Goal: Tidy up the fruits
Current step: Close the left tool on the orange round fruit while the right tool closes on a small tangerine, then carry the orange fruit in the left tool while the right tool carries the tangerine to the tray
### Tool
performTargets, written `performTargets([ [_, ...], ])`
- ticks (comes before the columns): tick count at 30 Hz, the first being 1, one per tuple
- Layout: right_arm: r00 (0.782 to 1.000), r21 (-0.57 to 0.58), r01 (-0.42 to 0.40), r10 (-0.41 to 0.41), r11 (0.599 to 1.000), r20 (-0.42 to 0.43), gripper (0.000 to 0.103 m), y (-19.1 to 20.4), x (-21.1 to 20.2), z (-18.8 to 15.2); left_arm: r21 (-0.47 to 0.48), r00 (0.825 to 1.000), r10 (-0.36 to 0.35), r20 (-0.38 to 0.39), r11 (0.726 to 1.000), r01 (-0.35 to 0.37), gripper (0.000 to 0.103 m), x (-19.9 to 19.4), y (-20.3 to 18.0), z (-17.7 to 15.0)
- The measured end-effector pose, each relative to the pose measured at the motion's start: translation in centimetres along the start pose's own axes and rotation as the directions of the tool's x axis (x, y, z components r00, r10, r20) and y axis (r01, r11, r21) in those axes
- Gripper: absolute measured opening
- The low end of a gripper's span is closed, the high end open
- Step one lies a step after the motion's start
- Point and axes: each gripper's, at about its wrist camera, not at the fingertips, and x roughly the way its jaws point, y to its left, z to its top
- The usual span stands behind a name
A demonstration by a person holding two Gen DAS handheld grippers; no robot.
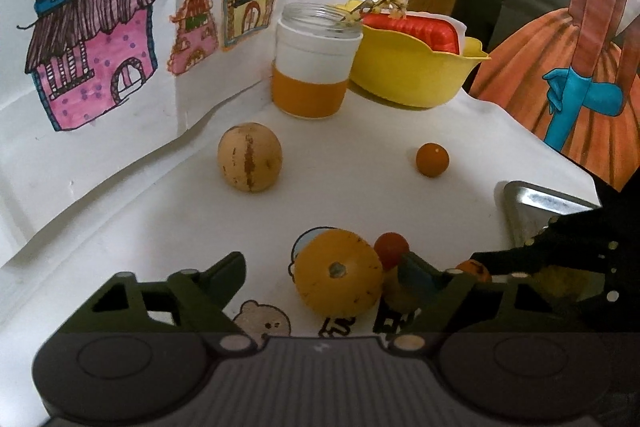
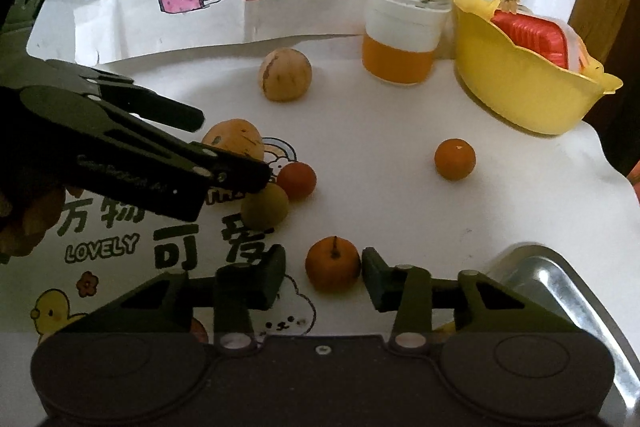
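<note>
White paper-covered worktop [image 2: 380, 155], painted house cut-outs along its back edge. Right gripper [image 2: 324, 269] narrow: small orange stemmed fruit [image 2: 332, 263] between its fingers, right pad touching, a sliver of gap at the left; left gripper [image 1: 324, 269] wide, large yellow fruit [image 1: 338, 273] between its fingers, untouched. Beyond, red fruit [image 2: 297, 180], tan fruit [image 2: 285, 75], lone orange fruit [image 2: 455, 159]; jar [image 2: 404, 35] and yellow bowl [image 2: 520, 87] at back right corner, metal tray [image 2: 560, 283] at front right.

Our left gripper [image 1: 322, 269] and right gripper [image 2: 323, 269] share dark green fingers, silver pivot screws, ribbed black bodies; the faint white lettering seems unreadable.
</note>
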Motion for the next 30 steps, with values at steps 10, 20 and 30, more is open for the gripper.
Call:
performTargets([
  [10,1.0,0.024,0.007,-0.007,1.0,0.01,0.031,-0.4,-0.1,-0.4,-0.047,0.999,-0.026,-0.028,0.999,0.025,0.052,0.4,0.5,0.1],
  [20,0.998,0.075,0.019,-0.024,0.997,0.066,0.031,-0.8,-1.5,-1.1,-0.076,1.0,-0.012,-0.016,0.997,0.011,0.048,0.0,0.1,-0.1],
  [30,0.983,0.162,0.07,-0.096,0.984,0.155,0.031,-2.9,-6.3,-2.0,-0.061,0.999,-0.038,0.033,0.997,0.04,0.048,-1.6,-3.0,0.7],
])
